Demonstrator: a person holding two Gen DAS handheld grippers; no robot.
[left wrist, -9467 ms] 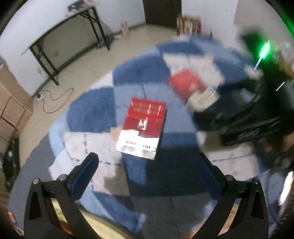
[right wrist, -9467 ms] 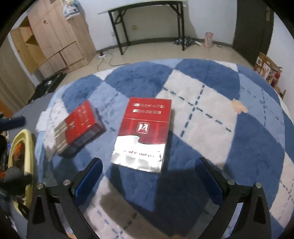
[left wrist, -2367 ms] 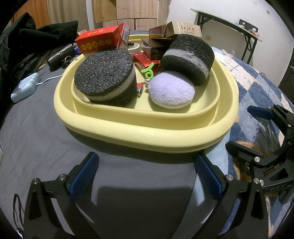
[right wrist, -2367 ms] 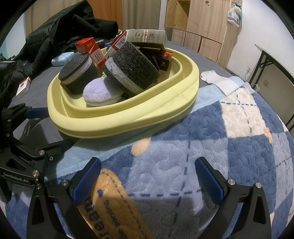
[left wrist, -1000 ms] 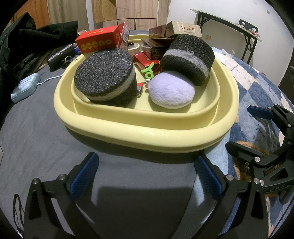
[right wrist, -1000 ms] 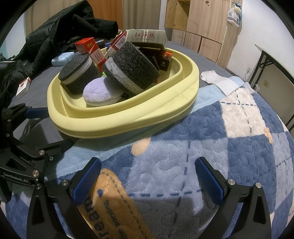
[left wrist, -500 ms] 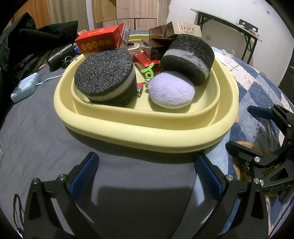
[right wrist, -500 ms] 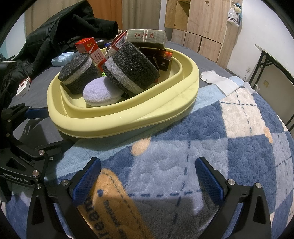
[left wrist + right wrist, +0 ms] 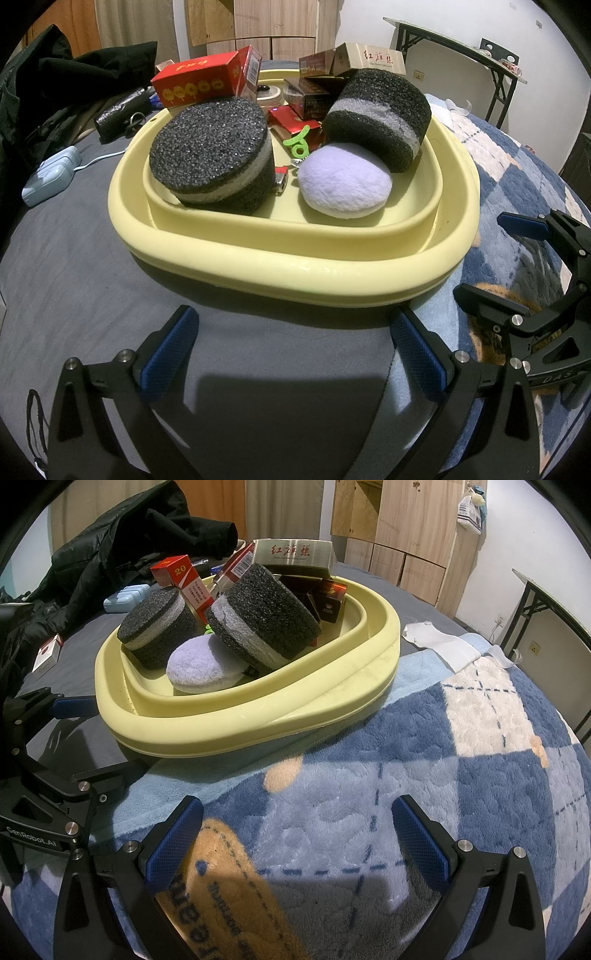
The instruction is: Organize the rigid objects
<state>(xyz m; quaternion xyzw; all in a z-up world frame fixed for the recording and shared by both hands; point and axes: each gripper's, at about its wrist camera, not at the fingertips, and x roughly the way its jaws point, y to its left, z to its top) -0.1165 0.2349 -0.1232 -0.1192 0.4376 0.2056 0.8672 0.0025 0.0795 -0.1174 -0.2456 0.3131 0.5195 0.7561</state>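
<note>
A pale yellow basin (image 9: pixel 295 266) sits on a bed, partly on the grey sheet (image 9: pixel 74 277) and partly on the edge of a blue-and-white checked fleece blanket (image 9: pixel 424 738). Inside it, one black-and-grey foam cylinder (image 9: pixel 212 155) stands flat on the left side as the left wrist camera sees it, and a second foam cylinder (image 9: pixel 380 114) leans tilted on the right, its lower edge touching a lilac plush pad (image 9: pixel 345 184) that lies on the basin floor between them. Behind the foam pieces are piled cartons: a red box with gold lantern marks (image 9: pixel 201 79) propped on the upright cylinder, a tan carton with red characters (image 9: pixel 369 59) on top of the heap, and dark and red packs beneath it. A small green plastic clip (image 9: pixel 299 142) lies among them. The left gripper (image 9: pixel 291 350) rests low over the grey sheet just before the basin's near rim, its blue-padded fingers spread wide with nothing between them. The right gripper (image 9: pixel 295 834) rests over the blanket beside the basin, fingers likewise wide apart and empty. Each gripper shows at the edge of the other's camera view. A black jacket (image 9: pixel 122 528) lies heaped beyond the basin.
</note>
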